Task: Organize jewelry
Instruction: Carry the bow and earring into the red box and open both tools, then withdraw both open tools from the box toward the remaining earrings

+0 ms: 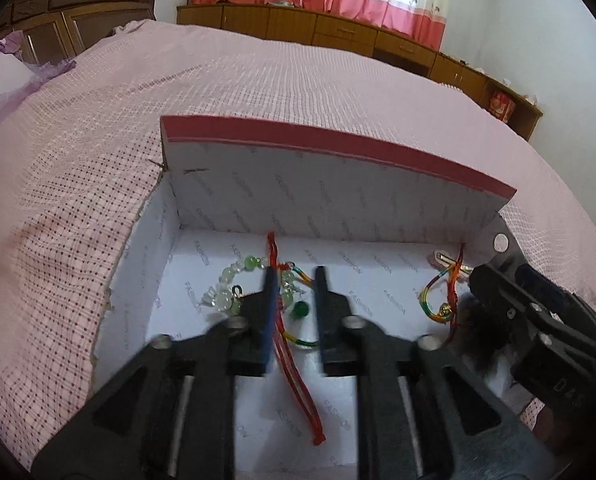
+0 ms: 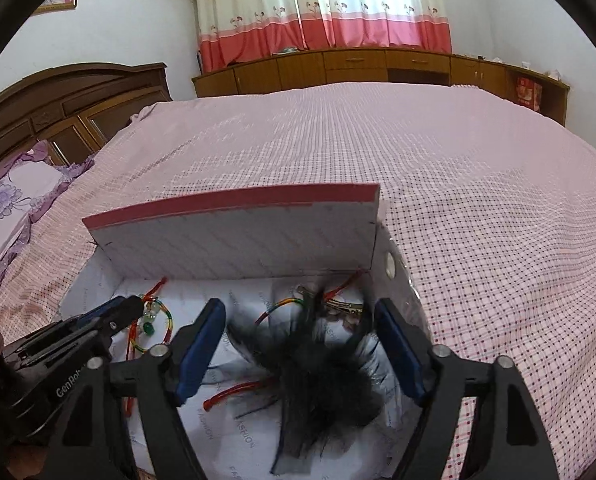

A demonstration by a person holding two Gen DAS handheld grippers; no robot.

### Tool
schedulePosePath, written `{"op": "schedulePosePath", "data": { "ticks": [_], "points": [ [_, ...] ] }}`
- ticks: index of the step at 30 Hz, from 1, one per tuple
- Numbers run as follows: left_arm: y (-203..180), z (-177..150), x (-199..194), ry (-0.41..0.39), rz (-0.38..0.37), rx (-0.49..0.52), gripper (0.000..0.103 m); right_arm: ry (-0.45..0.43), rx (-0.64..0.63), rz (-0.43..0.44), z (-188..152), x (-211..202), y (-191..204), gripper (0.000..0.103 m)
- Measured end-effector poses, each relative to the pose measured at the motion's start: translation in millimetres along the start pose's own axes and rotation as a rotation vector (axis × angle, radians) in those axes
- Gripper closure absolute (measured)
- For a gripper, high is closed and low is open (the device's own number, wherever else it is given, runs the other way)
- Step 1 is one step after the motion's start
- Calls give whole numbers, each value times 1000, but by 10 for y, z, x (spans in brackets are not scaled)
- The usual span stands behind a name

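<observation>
Since both cameras look down into the box point(image 1: 202, 236) on the bed point(image 1: 258, 92), nearest stuff first: the left hand-held gripper point(image 1: 296, 280) hangs over the box floor with its fingers parted and nothing clamped, a red cord point(image 1: 298, 380) running lengthwise right up the gap between them. Its long axis goes near-to-far, pretty much in line with the fingers. Just past the tips sit a green bead point(image 1: 300, 311) and a pale bead bracelet point(image 1: 226, 292), slightly left.

On the other side, the right hand-held gripper point(image 2: 298, 344) is spread wide and empty too, straddling a black feather clip point(image 2: 321, 380) that lies directly under and between its fingers. A rainbow cord point(image 2: 286, 303) and a gold hairpin point(image 2: 343, 305) lie just beyond, near the back wall.

So I'd guess the left takes the red cord, the right takes the feather piece; each is clearly nearer its own thing. The upright lid point(image 2: 234, 236) stands behind everything.
</observation>
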State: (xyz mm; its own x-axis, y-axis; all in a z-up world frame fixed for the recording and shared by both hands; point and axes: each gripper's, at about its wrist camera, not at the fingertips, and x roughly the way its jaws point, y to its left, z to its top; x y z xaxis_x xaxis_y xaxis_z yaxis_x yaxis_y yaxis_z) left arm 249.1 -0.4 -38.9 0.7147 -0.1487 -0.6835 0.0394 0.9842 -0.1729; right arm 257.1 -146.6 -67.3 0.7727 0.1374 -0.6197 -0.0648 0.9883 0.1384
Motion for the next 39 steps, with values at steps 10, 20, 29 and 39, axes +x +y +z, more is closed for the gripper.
{"op": "schedulePosePath", "data": {
  "ticks": [10, 20, 29, 39],
  "points": [
    [-18, -16, -267, -4, -38, 11, 75, -34, 22, 28, 39, -297, -73, 18],
    [-46, -45, -761, -29, -70, -9, 74, -96, 42, 57, 20, -824, -62, 18],
    [-109, -102, -1183, -55, -103, 19, 73, -127, 70, 87, -133, -1255, -32, 18],
    [-46, -276, -1583, -70, -103, 29, 73, -177, 45, 116, -271, -1726, 71, 18]
  ]
}}
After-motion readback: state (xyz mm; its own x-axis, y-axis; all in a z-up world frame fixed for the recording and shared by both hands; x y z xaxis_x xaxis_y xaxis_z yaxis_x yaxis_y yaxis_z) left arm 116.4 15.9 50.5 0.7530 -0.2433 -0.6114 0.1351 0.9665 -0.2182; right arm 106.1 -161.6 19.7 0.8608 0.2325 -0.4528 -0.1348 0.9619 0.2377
